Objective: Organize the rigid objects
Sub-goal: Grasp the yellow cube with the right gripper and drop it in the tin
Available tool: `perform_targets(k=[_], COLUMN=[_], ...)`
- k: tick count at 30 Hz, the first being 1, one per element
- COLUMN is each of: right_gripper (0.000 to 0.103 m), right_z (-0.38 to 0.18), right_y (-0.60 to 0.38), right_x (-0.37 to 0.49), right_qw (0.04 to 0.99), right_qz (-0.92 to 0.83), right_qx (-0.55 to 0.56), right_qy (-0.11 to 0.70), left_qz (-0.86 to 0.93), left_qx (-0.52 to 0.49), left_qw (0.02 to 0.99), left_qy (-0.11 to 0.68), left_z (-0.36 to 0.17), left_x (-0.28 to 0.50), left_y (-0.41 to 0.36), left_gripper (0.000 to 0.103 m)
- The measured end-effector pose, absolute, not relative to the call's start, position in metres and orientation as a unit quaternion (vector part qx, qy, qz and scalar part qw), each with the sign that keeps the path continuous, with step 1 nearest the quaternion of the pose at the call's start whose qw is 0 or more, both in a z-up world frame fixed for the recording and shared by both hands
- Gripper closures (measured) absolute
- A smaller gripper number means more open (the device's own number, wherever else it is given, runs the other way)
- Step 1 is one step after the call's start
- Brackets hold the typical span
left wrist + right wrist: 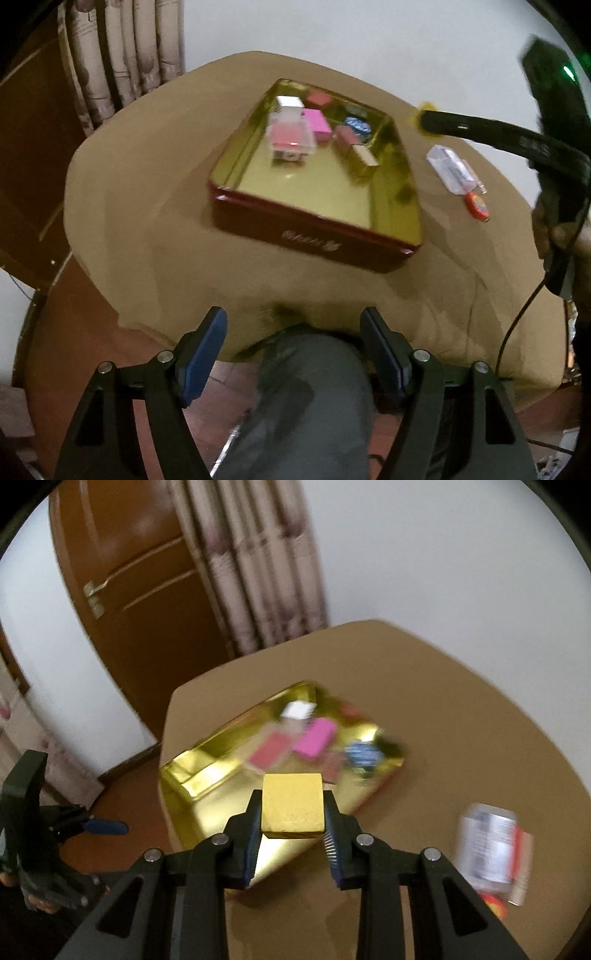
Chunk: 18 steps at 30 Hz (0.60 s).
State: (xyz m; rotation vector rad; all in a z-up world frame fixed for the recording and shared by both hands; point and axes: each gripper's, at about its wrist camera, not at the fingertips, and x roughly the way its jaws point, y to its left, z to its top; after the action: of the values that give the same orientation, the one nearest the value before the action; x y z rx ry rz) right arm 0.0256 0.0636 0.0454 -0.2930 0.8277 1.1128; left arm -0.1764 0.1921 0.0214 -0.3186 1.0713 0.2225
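Note:
A red tin with a gold inside (258,177) sits on the tan table; it also shows in the right wrist view (192,775). In it lie a clear pink-filled box (291,138), a pink box (317,123), a blue round item (357,125) and a lipstick-like tube (356,149). My right gripper (291,812) is shut on a yellow block (291,801), held above the tin's near side. My left gripper (293,325) is open and empty over the table's near edge.
A clear plastic box (452,171) and a small red item (476,205) lie on the table right of the tin; the box also shows in the right wrist view (487,849). A curtain (251,565) and a brown door (129,590) stand behind. My knee (310,387) is below the left gripper.

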Motion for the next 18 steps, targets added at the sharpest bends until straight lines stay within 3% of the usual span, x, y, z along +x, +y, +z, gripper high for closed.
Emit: perform_targets(k=[7, 18], right_gripper=[0.073, 0.073], right_z=[0.001, -0.035], right_y=[0.143, 0.167], right_x=[0.029, 0.063], right_qw=[0.711, 0.715], right_qz=[0.522, 0.460], right_qx=[-0.165, -0.225], right_qy=[0.440, 0.475], left_qz=[0.113, 0.091], left_qx=[-0.160, -0.142], left_qw=[0.842, 0.842], left_qy=[0.502, 0.512], left_z=[0.010, 0.000], left_x=[-0.188, -0.187], left_y=[0.213, 0.210], left_gripper=[0.033, 0.032])
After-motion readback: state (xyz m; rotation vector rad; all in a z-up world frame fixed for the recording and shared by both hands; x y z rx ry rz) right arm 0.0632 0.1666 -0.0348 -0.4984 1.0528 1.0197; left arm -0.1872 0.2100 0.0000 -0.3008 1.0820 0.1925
